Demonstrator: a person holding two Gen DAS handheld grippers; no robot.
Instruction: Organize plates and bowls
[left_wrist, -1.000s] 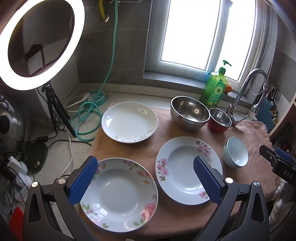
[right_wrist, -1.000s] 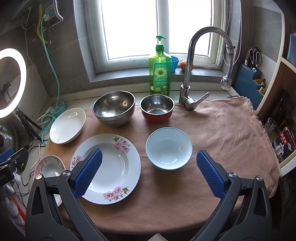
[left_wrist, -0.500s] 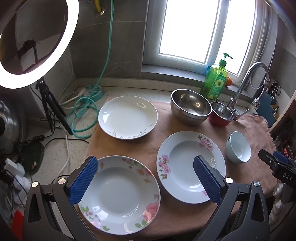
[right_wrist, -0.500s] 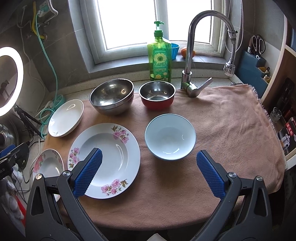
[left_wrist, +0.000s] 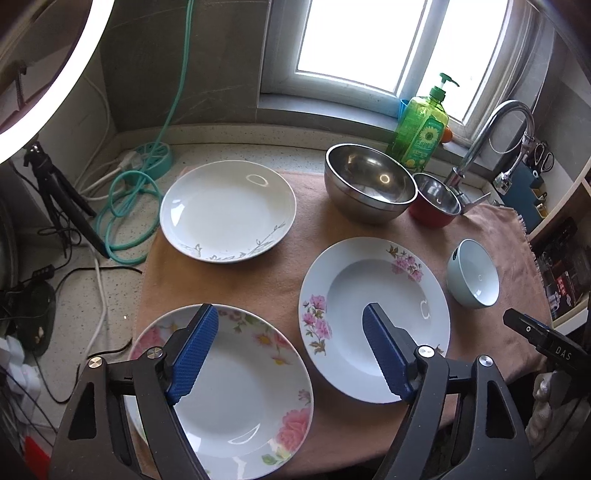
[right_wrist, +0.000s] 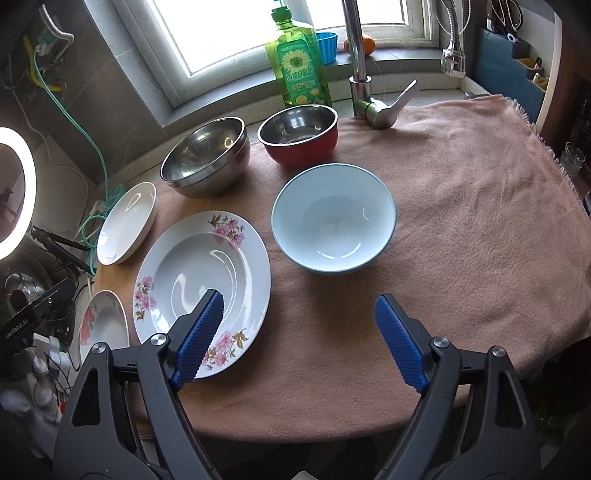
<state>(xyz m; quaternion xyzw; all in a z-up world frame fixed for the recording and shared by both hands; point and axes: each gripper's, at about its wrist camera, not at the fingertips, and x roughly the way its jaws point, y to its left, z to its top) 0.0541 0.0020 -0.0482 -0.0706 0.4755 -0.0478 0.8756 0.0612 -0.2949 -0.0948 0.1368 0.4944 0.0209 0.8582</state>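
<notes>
Three plates lie on a pink towel (left_wrist: 288, 280): a white plate (left_wrist: 227, 216) at the back left, a floral plate (left_wrist: 236, 387) at the front left, a pink-flowered plate (left_wrist: 373, 317) (right_wrist: 201, 288) in the middle. A pale blue bowl (right_wrist: 332, 218) (left_wrist: 472, 278) sits right of it. A steel bowl (right_wrist: 205, 160) (left_wrist: 369, 182) and a red bowl (right_wrist: 299, 133) (left_wrist: 434, 205) stand behind. My left gripper (left_wrist: 290, 334) is open above the two front plates. My right gripper (right_wrist: 299, 314) is open just in front of the blue bowl.
A green soap bottle (right_wrist: 301, 68) and a tap (right_wrist: 364, 88) stand at the back by the window. A ring light (left_wrist: 48, 74), tripod and green hose (left_wrist: 129, 206) are on the left counter. Shelves (left_wrist: 557, 266) are on the right.
Both grippers have moved forward and lower toward the dishes, which look larger now. The right gripper has closed in on the blue bowl. No dish has moved.
</notes>
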